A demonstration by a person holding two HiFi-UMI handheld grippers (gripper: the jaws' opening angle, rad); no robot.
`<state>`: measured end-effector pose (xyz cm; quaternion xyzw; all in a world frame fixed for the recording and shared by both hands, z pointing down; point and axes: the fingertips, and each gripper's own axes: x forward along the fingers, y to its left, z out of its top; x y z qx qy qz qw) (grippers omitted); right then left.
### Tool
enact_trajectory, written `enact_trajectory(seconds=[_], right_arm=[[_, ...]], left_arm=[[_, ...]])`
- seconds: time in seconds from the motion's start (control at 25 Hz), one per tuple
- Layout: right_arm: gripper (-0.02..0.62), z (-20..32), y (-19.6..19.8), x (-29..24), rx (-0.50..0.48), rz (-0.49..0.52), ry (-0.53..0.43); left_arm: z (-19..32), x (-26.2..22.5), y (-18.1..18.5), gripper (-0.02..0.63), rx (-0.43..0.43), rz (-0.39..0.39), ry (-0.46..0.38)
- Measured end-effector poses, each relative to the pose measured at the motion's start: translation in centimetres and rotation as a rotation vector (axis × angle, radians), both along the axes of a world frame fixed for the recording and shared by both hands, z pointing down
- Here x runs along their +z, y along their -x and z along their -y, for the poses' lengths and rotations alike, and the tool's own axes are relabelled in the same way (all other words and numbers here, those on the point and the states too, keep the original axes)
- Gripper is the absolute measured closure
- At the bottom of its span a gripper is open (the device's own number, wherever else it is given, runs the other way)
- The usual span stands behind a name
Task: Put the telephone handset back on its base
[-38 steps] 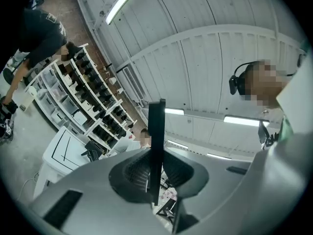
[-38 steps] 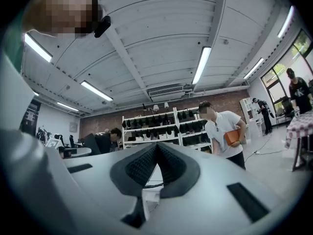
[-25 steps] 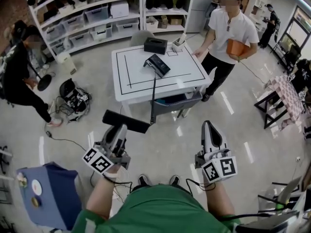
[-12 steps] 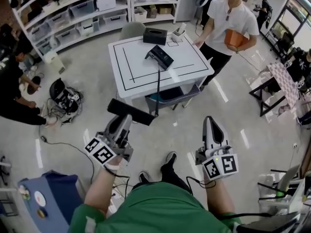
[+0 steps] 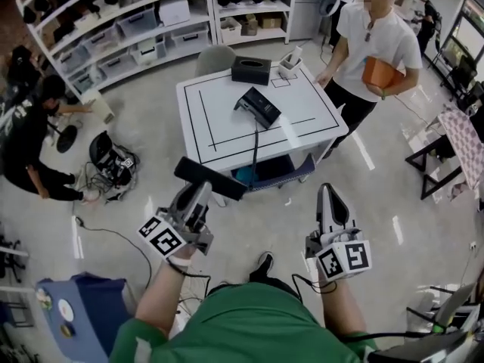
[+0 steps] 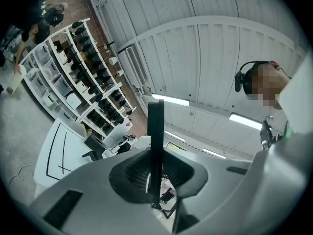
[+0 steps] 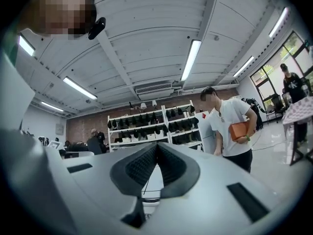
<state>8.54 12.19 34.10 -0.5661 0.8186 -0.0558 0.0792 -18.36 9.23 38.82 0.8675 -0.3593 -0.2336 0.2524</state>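
Over floor (image 5: 151,146), L hand-held gripper (image 5: 201,192) angled fwd, clamping handset (image 5: 210,178).

Handset (image 5: 210,178): matt black plastic. Base (image 5: 259,106): black plastic, slight sheen. Left tool (image 5: 201,195), right tool (image 5: 330,197): smooth matt grey plastic; ribbed black pads (image 7: 141,165). Worktop (image 5: 227,118): smooth white. Floor (image 5: 393,199): pale, glossy.

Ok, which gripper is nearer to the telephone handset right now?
Left. The left gripper is shut on the telephone handset, which lies crosswise in its jaws. The right gripper, shut and empty, is off to the handset's right, not touching it.
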Motion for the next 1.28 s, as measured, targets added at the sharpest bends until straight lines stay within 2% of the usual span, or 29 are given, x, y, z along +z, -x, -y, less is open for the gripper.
enact_trajectory(seconds=[0.28, 0.48, 0.84, 1.28], right_arm=[[0.572, 5.6, 0.4, 1.6, -0.026, 0.008, -0.014], [0.572, 7.1, -0.2, 1.8, -0.013, 0.011, 0.0], [0.572, 14.2, -2.7, 4.4, 0.057, 0.001, 0.044], [0.572, 23.9, -1.1, 4.7, 0.147, -0.045, 0.084]], left_arm=[[5.3, 2.1, 0.0, 0.525, -0.009, -0.021, 0.018], [7.3, 2.7, -1.2, 0.525, 0.018, -0.025, 0.043], [16.3, 6.2, -4.4, 0.526, 0.089, -0.05, 0.089], [28.7, 10.7, -4.5, 0.526, 0.174, -0.057, 0.181]])
